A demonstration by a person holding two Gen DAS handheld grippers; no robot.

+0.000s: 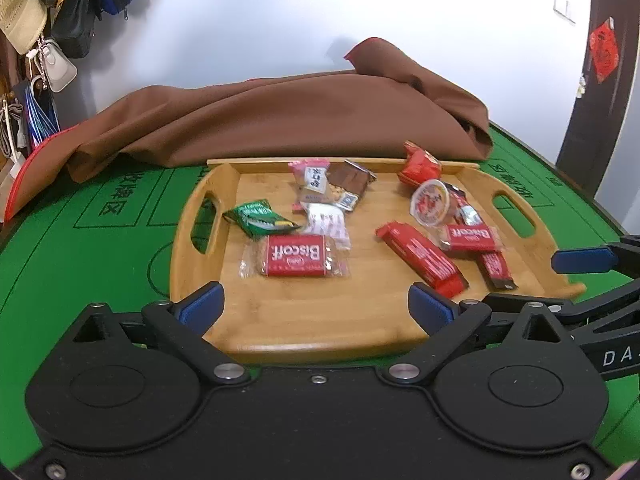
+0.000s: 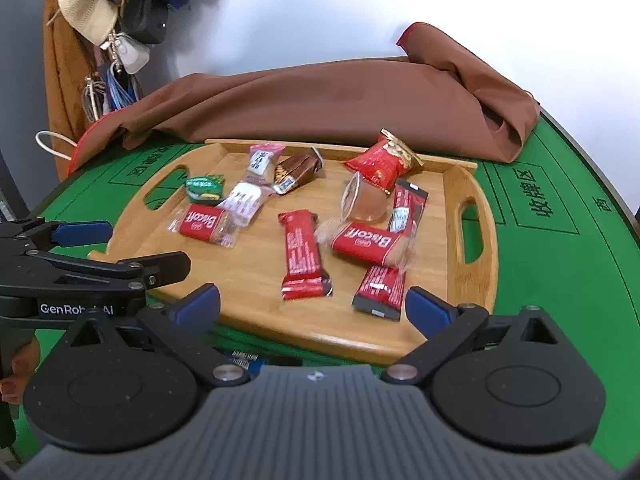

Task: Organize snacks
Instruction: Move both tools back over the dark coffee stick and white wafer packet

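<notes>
A bamboo tray (image 1: pixel 320 320) (image 2: pixel 452 184) on the green table holds several snacks. On its left lie a Biscoff pack (image 1: pixel 296 256) (image 2: pixel 200 222), a green packet (image 1: pixel 258 216) (image 2: pixel 204 187), a white packet (image 1: pixel 326 220), a pink packet (image 1: pixel 310 178) and a brown bar (image 1: pixel 350 182). On its right lie a long red bar (image 1: pixel 422 258) (image 2: pixel 302 254), a second Biscoff pack (image 1: pixel 468 237) (image 2: pixel 362 242), a jelly cup (image 1: pixel 430 202) (image 2: pixel 362 200) and a red bag (image 1: pixel 420 166) (image 2: pixel 380 162). My left gripper (image 1: pixel 316 306) is open above the tray's near edge. My right gripper (image 2: pixel 312 306) is open at the near right.
A brown cloth (image 1: pixel 280 116) (image 2: pixel 340 96) is heaped behind the tray. Bags and a hat (image 2: pixel 86 4) hang at the left wall. A dark door (image 1: pixel 596 80) stands at the right. The green table (image 1: pixel 80 260) has printed markings.
</notes>
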